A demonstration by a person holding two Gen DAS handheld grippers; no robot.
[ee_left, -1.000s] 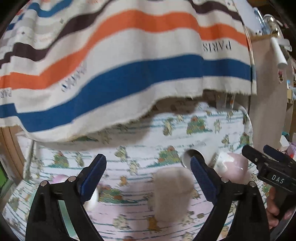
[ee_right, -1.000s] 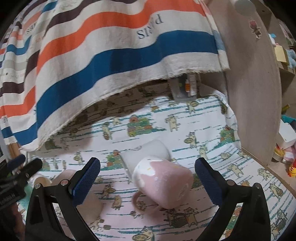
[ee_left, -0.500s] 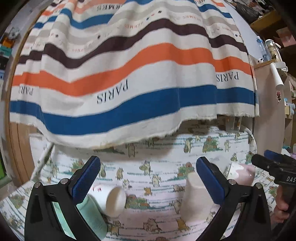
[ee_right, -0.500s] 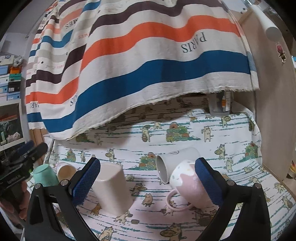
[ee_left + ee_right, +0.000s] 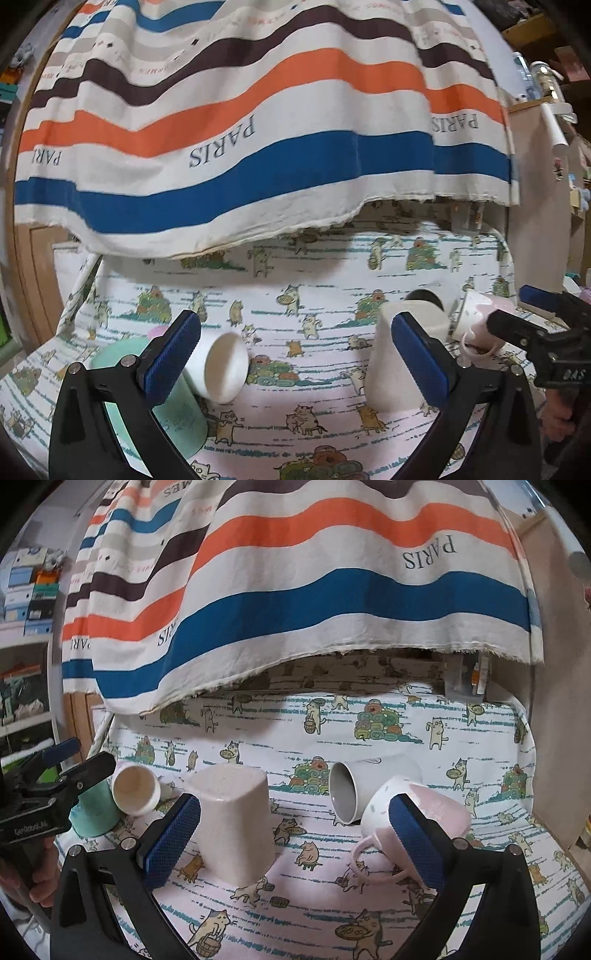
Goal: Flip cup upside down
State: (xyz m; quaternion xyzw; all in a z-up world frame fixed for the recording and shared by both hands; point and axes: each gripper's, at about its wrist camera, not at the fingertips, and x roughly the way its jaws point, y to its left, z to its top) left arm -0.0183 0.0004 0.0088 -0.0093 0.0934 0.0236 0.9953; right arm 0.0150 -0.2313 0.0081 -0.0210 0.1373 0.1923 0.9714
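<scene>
A pale pink square cup point(image 5: 232, 819) stands upside down on the cat-print cloth; it also shows in the left wrist view point(image 5: 391, 358). A grey mug point(image 5: 369, 786) and a pink-and-white mug point(image 5: 432, 816) with a handle lie on their sides to its right. A small white cup point(image 5: 221, 365) lies on its side by an upright mint cup point(image 5: 177, 413). My left gripper point(image 5: 295, 358) is open and empty above the cloth. My right gripper point(image 5: 291, 842) is open and empty, behind the square cup and the pink mug.
A striped "PARIS" cloth point(image 5: 258, 129) hangs over the back of the table. A wooden panel point(image 5: 554, 720) stands at the right edge. A clear container point(image 5: 469, 683) sits at the back right. Shelves with boxes point(image 5: 29, 590) are at far left.
Both grippers have pulled back and up from the cups. The square cup that was close in front of my left gripper now stands apart on the cloth.
</scene>
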